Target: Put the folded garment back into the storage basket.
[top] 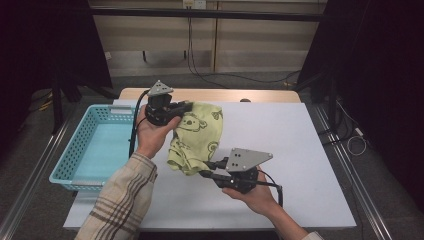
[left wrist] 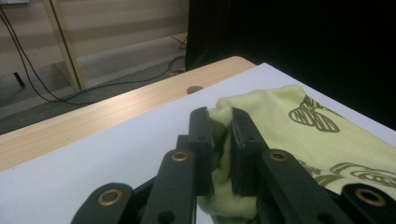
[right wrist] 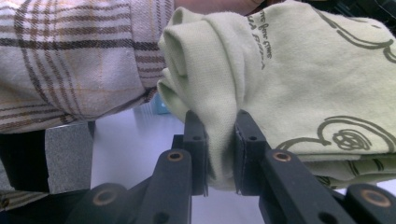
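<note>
Cloth [top: 196,135] hangs above the surface [top: 300,150], pinched at its far end by your left gripper [top: 186,107] and at its near folded edge by your right gripper [top: 209,168]. Uneven pulling could slip the thick fold from either gripper's fingers, dropping it short of the basket [top: 95,145].

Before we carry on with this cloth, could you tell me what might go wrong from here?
1. The left gripper pinches only a bunched edge of the cloth; it may slip out if pulled.
2. The right gripper clamps several folded layers, so the cloth may stay bunched.
3. The hanging part could drag on the table on the way to the basket.
</note>
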Tool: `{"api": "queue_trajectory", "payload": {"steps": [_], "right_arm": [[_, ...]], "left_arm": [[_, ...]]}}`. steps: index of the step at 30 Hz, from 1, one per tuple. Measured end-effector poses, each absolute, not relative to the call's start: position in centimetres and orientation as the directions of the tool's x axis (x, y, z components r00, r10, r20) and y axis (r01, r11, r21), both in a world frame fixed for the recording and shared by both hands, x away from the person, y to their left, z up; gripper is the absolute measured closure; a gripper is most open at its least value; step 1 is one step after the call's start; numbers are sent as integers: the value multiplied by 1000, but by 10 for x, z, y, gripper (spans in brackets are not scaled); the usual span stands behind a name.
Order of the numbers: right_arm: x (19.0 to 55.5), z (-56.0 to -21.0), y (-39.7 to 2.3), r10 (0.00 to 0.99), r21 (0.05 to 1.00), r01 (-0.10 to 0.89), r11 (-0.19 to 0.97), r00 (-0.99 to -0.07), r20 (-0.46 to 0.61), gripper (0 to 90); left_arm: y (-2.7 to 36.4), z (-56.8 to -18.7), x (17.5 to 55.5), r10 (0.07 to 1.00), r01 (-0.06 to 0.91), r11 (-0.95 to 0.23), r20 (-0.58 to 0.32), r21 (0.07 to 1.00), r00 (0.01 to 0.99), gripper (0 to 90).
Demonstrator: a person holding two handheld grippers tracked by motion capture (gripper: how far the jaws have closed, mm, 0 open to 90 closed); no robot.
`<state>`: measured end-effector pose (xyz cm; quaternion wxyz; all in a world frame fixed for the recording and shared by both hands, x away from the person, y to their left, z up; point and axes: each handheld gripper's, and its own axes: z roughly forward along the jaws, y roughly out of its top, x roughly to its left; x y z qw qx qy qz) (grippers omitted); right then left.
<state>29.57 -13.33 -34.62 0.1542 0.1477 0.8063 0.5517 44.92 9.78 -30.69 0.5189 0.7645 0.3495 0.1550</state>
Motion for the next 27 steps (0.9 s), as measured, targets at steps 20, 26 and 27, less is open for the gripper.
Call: {"api": "queue_trajectory", "payload": {"steps": [20,26,27], "right_arm": [[315,-339,-105,369,928,49,368,-924,-97,784],[318,-337,-97,355,933,50,356,-931,-86,784],[318,-337,-96,353,934,43,353,-931,-90,784]], "left_arm": [[132,-300,457,739,384,-188,-128,904,661,812],[146,-297,455,742,386,-184,-129,904,657,813],[148,-297,455,743,385,-179,-132,905,656,812]]}}
